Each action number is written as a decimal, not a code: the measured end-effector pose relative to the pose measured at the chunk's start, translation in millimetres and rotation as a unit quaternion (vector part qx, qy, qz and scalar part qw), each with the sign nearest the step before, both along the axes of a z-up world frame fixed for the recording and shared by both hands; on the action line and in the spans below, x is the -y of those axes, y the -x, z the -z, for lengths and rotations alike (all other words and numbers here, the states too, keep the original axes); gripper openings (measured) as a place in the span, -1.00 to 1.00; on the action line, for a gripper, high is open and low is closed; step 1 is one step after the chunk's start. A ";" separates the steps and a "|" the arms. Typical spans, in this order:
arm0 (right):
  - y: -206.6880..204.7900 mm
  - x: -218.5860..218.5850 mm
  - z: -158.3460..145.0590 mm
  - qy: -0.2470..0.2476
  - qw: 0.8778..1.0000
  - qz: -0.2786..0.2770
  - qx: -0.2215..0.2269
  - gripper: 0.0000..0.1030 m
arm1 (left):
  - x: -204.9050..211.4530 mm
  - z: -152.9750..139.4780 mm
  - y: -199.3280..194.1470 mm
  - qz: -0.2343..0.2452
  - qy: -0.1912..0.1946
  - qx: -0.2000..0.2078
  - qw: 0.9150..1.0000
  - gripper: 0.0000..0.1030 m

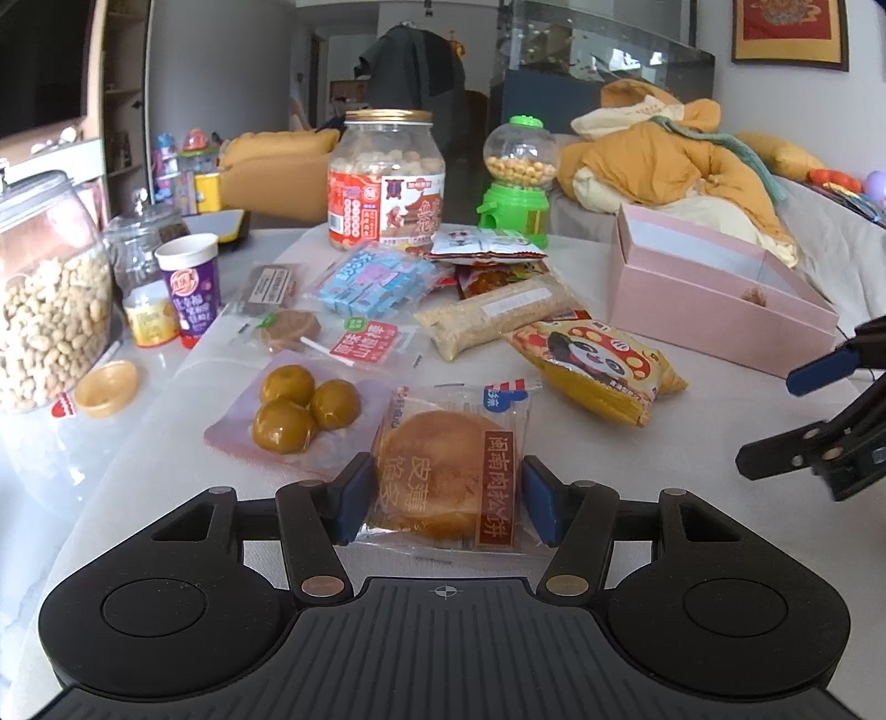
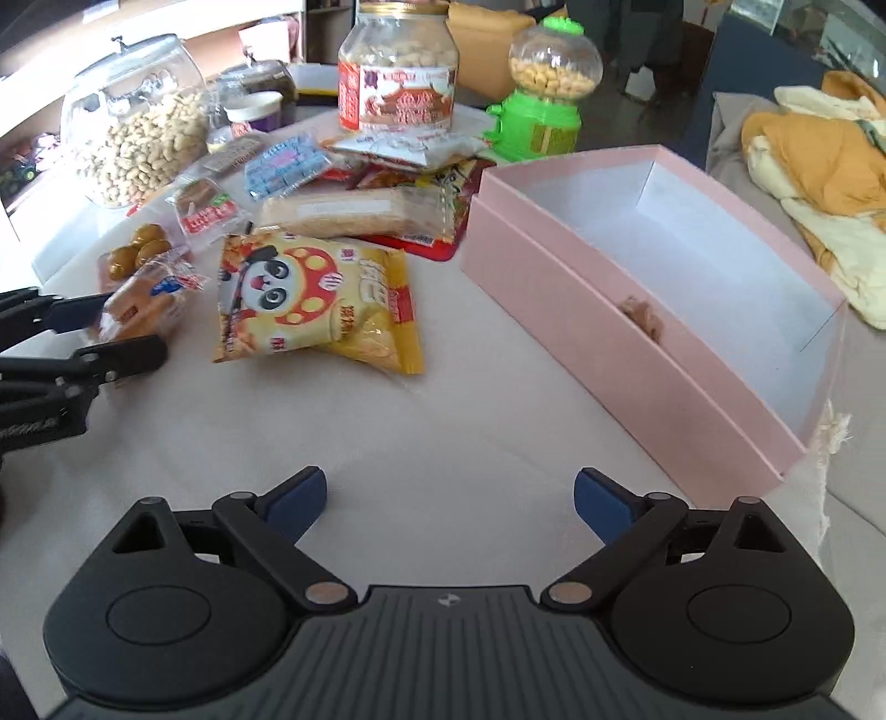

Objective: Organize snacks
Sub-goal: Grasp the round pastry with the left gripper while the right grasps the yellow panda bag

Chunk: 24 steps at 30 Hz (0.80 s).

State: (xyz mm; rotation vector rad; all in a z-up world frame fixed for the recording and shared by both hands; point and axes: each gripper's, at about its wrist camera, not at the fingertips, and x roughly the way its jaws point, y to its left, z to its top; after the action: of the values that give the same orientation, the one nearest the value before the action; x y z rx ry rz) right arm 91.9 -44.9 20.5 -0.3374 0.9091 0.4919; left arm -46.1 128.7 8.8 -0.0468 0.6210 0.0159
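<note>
Left wrist: left gripper (image 1: 440,498) fingers grip pastry pack (image 1: 446,482); right gripper (image 2: 449,501) fingers released over tablecloth (image 2: 443,421).

Home living room: yellow sofa (image 1: 277,160) at 11 o'clock, framed picture (image 1: 789,30) at 1, crumpled blanket (image 1: 664,160) at 2.

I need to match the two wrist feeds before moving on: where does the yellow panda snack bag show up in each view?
Left wrist view: the panda snack bag lies right of centre, in front of the pink box.
Right wrist view: the panda snack bag lies left of centre, left of the pink box.
Shared landmark: the green candy dispenser, at the back in both.
</note>
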 end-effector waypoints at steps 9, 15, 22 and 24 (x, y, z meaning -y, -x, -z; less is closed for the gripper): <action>-41.9 -58.2 -28.9 -0.117 0.988 0.100 -0.012 0.87 | -0.3 0.2 -0.1 0.000 -0.001 0.000 1.000 0.21; -84.7 -116.6 -11.0 -0.046 0.992 0.115 -0.030 0.72 | 0.3 0.5 1.3 -0.001 -0.002 0.002 1.000 0.21; -26.8 -70.2 -3.1 -0.012 0.998 0.061 -0.030 0.77 | -1.3 0.6 1.4 -0.002 0.007 0.004 1.000 0.21; -16.3 -56.2 -2.5 0.001 0.998 0.063 -0.026 0.83 | -1.0 0.5 1.5 -0.002 0.008 0.004 1.000 0.21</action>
State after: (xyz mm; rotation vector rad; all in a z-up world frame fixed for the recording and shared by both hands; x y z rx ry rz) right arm 108.3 11.3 23.0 -0.2681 0.9754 0.3853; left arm -47.6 129.7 8.2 -0.0640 0.6131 0.0142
